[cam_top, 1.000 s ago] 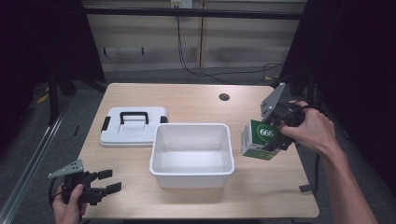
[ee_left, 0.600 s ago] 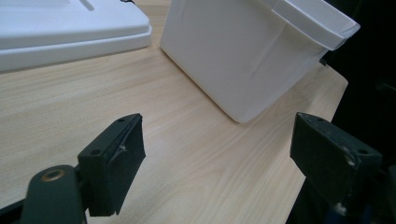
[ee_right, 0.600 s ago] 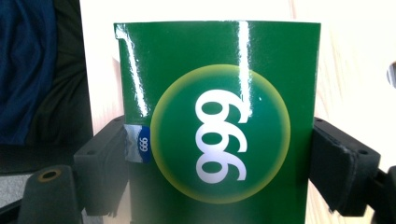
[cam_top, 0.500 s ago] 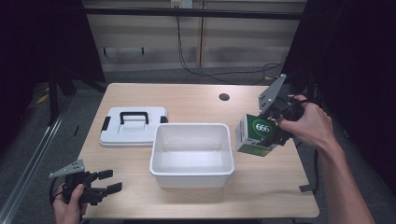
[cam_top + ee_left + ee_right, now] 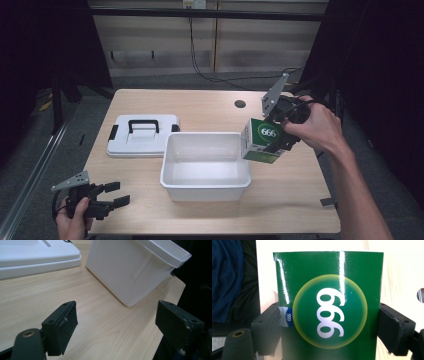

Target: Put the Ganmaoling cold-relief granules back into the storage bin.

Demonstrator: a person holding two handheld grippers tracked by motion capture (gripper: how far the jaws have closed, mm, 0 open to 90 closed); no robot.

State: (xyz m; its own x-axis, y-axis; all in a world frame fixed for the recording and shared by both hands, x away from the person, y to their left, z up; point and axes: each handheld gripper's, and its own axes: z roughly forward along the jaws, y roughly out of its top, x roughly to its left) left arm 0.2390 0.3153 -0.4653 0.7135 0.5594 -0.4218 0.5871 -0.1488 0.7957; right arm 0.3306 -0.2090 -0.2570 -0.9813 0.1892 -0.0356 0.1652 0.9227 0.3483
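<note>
The white bin (image 5: 205, 165) stands open near the middle of the table (image 5: 300, 185), and its inside looks bare in the high view. Its white lid (image 5: 142, 136), with a black handle and side clips, lies flat on the table just beside the bin's left wall. The right gripper (image 5: 274, 145) is clenched on a green carton (image 5: 261, 141) marked 666, one jaw on each side, holding it tilted in the air at the bin's right rim, partly over the rim. The right gripper view adds what the high view cannot: a small blue 666 sticker at the carton's edge by one jaw, glare streaks on the glossy face, and the print reading sideways; the carton's lower end is cut off there. The left gripper (image 5: 111, 194) rests low at the table's near left corner, jaws released and wide apart, grasping nothing. The left gripper view shows the bin's outer wall (image 5: 130, 272) and a corner of the lid (image 5: 37, 257), but not the bin's inside.
</note>
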